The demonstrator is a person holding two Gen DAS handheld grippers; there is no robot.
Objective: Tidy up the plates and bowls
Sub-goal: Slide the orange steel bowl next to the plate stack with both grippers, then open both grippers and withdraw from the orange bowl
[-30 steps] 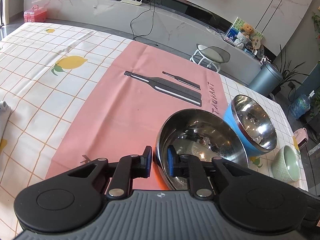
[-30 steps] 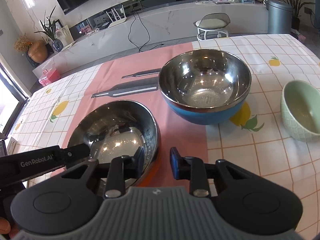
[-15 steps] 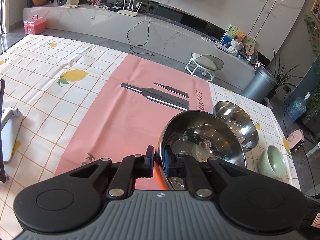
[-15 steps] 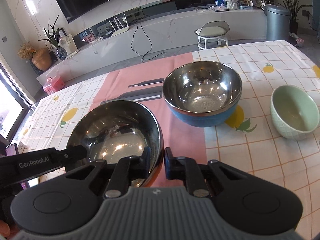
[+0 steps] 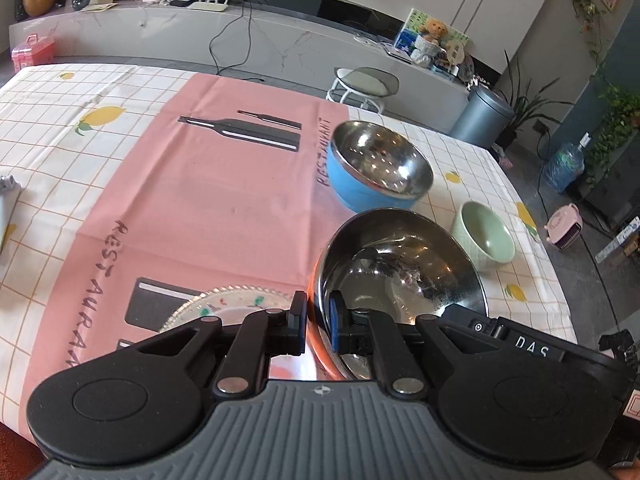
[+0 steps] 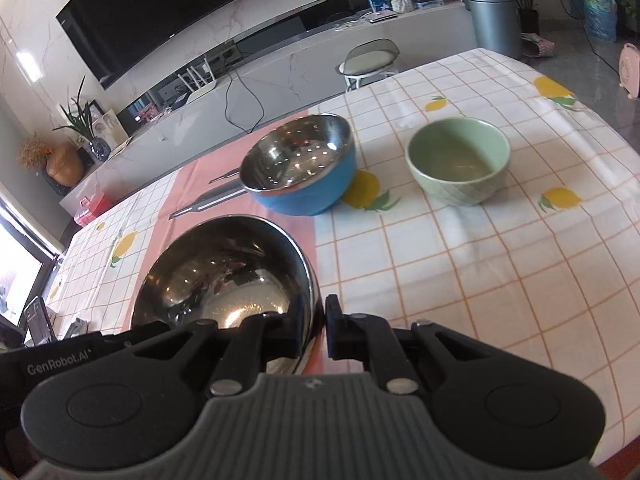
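Note:
A steel bowl with an orange outside [image 5: 400,268] is held above the table by both grippers. My left gripper [image 5: 318,322] is shut on its left rim. My right gripper [image 6: 318,330] is shut on its right rim; the bowl also shows in the right wrist view [image 6: 228,276]. A blue bowl with a steel inside [image 5: 380,168] [image 6: 300,168] stands on the table beyond it. A small green bowl [image 5: 486,236] [image 6: 458,160] stands to its right. A patterned plate [image 5: 228,304] lies under my left gripper, partly hidden.
The table has a lemon-print cloth [image 6: 460,248] and a pink runner [image 5: 208,200]. A white object [image 5: 6,200] lies at the table's left edge. A stool [image 5: 366,82] and a grey bin [image 5: 480,116] stand past the far edge.
Both grippers have lifted the orange-sided bowl and drawn it back toward the near edge. The blue and green bowls look farther away. A patterned plate has come into the left wrist view.

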